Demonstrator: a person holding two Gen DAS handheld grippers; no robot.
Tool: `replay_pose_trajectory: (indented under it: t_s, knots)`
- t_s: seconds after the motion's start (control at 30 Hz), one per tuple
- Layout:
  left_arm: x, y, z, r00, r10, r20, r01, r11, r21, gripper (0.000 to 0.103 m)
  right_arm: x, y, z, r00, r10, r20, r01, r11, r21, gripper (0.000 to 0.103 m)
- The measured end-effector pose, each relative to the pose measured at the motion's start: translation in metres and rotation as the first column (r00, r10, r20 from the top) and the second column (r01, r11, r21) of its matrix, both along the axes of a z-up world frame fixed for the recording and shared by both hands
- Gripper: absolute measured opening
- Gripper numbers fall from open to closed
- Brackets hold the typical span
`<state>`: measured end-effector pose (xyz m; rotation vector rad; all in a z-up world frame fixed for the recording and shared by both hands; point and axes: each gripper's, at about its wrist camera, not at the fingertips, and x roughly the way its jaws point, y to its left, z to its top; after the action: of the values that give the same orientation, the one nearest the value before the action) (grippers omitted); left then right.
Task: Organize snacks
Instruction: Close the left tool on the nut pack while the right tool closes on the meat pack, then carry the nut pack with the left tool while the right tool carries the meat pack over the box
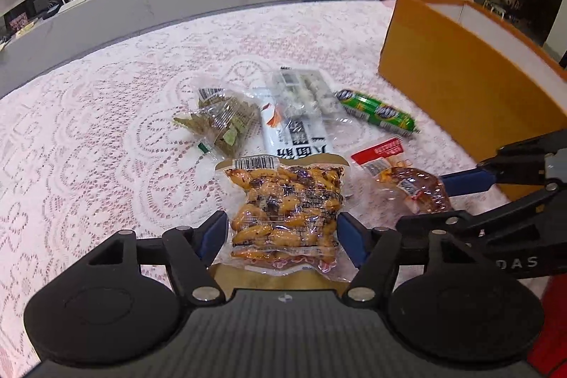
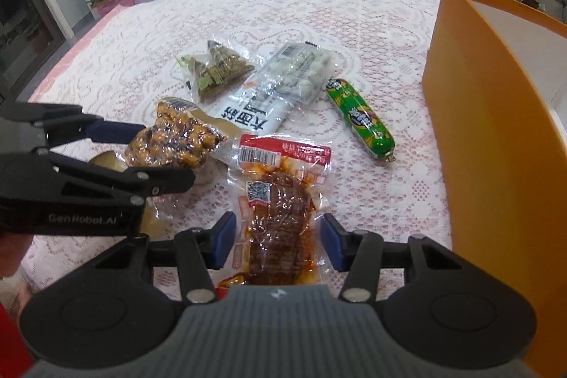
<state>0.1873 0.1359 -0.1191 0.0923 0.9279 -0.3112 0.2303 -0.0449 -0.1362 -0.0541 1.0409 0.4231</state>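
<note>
A vacuum pack of yellow-brown snacks (image 1: 283,208) sits between the blue pads of my left gripper (image 1: 283,234), which pinch its sides. In the right wrist view that pack (image 2: 173,137) hangs tilted above the cloth in the left gripper (image 2: 166,154). A red-labelled pack of dark saucy pieces (image 2: 280,211) lies flat on the cloth between the pads of my right gripper (image 2: 278,243). Those pads stand right at its edges without squeezing it. In the left wrist view the right gripper (image 1: 421,201) straddles the same pack (image 1: 407,179).
An orange box (image 2: 496,130) with a white inside stands at the right. On the lace cloth (image 1: 106,130) lie a green sausage (image 2: 358,119), a white printed pack (image 2: 248,112), a clear pack of pale pieces (image 2: 297,73) and a green triangular pack (image 2: 216,69).
</note>
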Motion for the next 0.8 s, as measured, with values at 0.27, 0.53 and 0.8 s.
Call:
replay_pose_trajectory:
  t_s: [0.27,0.53,0.8]
  knots:
    - [-0.018,-0.007,0.025,0.999,0.024,0.047,-0.024,1.000,-0.006,0.077,-0.012,-0.003,0.024,0.997,0.009,0.079,-0.009,1.000,0.002,0.051]
    - [-0.038,-0.008,0.068,0.988,0.093,0.125,-0.080,0.991,-0.103,0.077,-0.025,-0.021,0.063,0.992,-0.015,0.125,0.007,0.998,0.062,0.051]
    - [-0.047,-0.037,0.124,0.978,0.062,0.201,-0.036,0.990,-0.134,0.077,-0.039,-0.061,0.116,0.983,-0.031,0.184,0.015,0.996,0.089,0.051]
